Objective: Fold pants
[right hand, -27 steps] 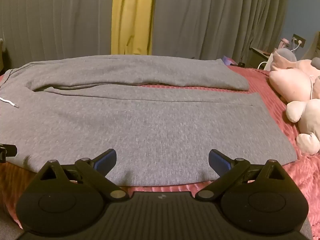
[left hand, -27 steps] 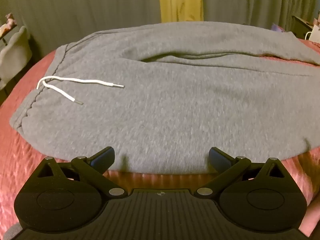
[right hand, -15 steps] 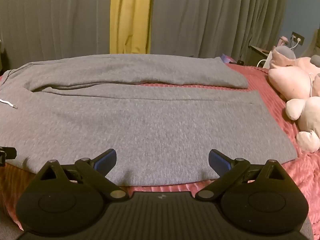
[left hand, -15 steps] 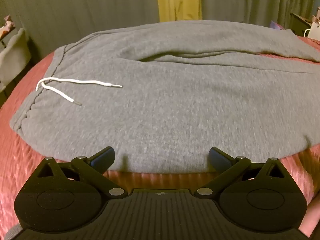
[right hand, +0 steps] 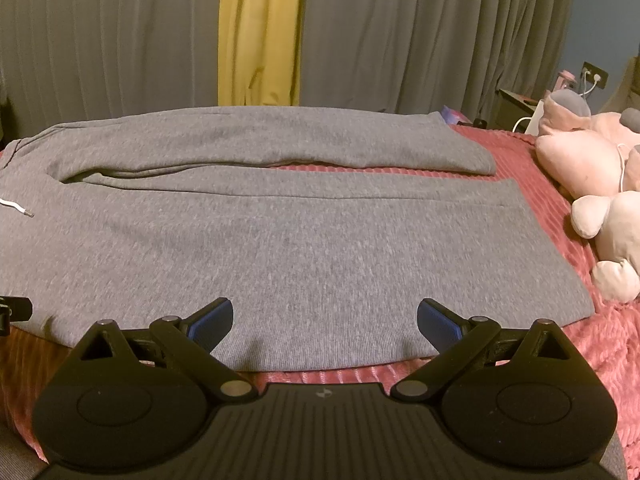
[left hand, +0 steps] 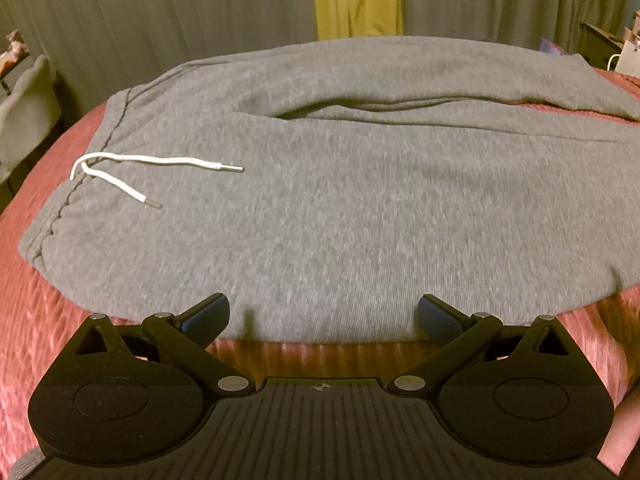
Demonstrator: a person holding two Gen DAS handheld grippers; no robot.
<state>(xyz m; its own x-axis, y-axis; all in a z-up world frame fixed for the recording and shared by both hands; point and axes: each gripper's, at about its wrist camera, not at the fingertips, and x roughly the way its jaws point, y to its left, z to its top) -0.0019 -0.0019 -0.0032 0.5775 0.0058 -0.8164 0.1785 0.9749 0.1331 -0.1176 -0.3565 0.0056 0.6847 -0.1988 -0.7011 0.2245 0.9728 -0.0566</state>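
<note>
The grey pants (left hand: 360,208) lie spread flat across a bed covered by a ribbed pink-red bedspread (left hand: 24,320), both legs stretched out sideways and side by side with a thin strip of bedspread showing between them toward the cuffs. The waistband (left hand: 52,220) sits at the left end, gathered and a little puckered, and a white drawstring (left hand: 132,168) trails from it onto the grey cloth, its two metal-tipped ends lying loose and apart. At the other end, the cuffs (right hand: 520,196) of the near leg and the far leg finish close to a heap of pink plush toys (right hand: 592,184) resting on the bedspread. The left tool (left hand: 323,316) hangs just over the near edge of the pants up by the hip, its blue-padded fingers (left hand: 208,316) spread wide with nothing between them but the cloth below; they grip nothing. The right tool (right hand: 324,320) hangs the same way over the near edge farther down the leg, its fingers (right hand: 438,322) also wide apart and gripping nothing. A dark bit of the left tool pokes in at the left edge of the right view. Behind the bed hang grey curtains (right hand: 420,32) with a yellow panel (right hand: 260,32) between them, and a wall socket with a white cable shows at far right.
</note>
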